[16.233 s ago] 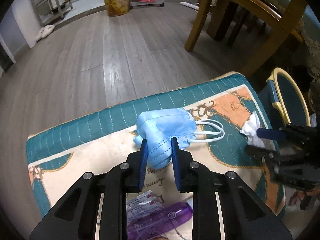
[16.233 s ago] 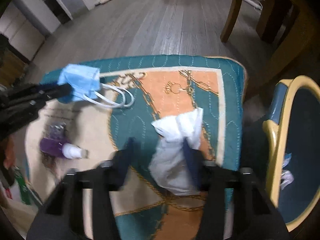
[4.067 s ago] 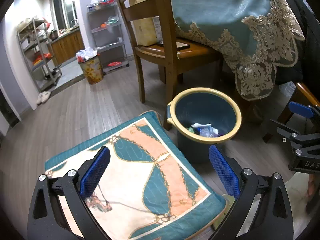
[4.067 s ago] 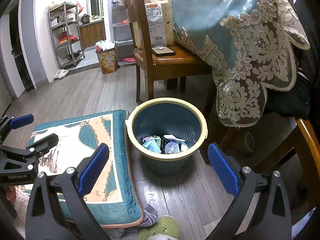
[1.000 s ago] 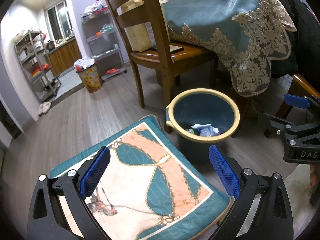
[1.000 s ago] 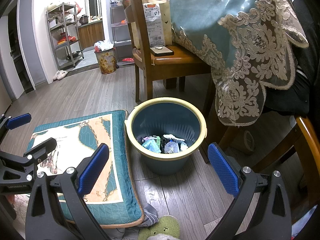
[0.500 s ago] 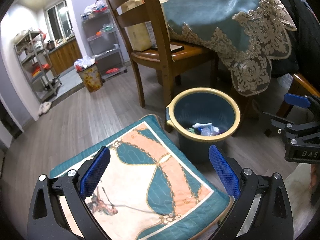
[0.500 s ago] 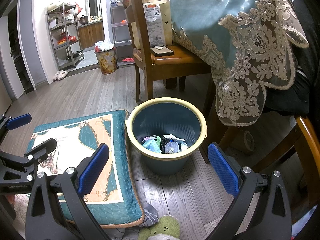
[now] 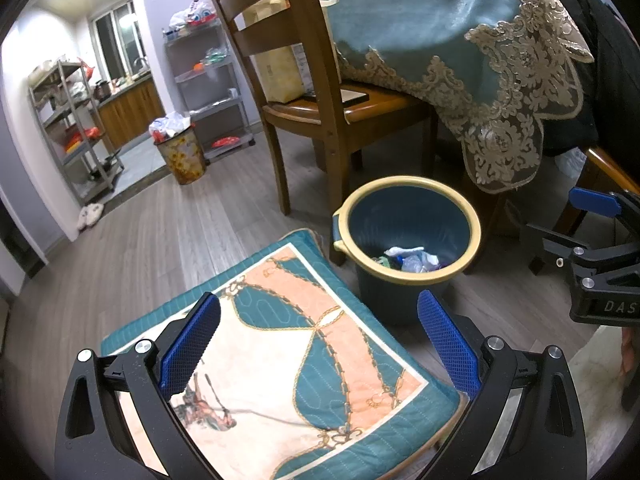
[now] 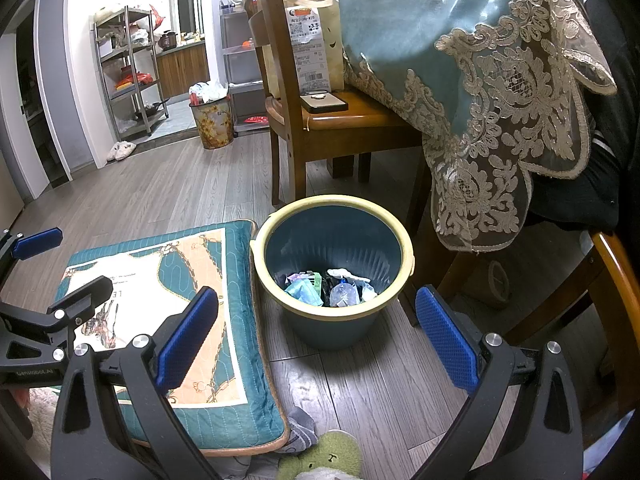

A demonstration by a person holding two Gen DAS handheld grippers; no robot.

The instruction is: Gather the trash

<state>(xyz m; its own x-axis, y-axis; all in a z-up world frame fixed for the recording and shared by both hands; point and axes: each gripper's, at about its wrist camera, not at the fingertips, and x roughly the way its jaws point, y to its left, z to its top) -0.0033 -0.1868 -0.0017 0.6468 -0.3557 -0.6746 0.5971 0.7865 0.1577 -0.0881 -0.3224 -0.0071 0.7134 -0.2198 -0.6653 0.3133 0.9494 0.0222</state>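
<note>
A blue bin with a yellow rim (image 9: 472,236) (image 10: 260,254) stands on the wood floor beside a patterned teal cushion (image 9: 280,360) (image 10: 168,280). Trash (image 10: 332,286) (image 9: 408,258) lies at the bin's bottom: a blue mask, white tissue, wrappers. My left gripper (image 9: 318,344) hovers open over the cushion, nothing between its blue pads. My right gripper (image 10: 316,328) hangs open in front of the bin, also empty. In the left wrist view the right gripper (image 9: 576,236) shows at the right edge, and in the right wrist view the left gripper (image 10: 56,264) shows at the left edge.
A wooden chair (image 10: 320,120) with a phone on its seat stands behind the bin. A table with a lace-edged teal cloth (image 10: 480,60) overhangs on the right. A green plush toy (image 10: 320,460) lies by the cushion's near corner. A flowered bin (image 10: 212,120) and metal shelves stand far back.
Earlier, the left gripper held a blue mask and the right a white tissue on the cushion; both now lie in the bin. Over the last second nothing has visibly moved.
</note>
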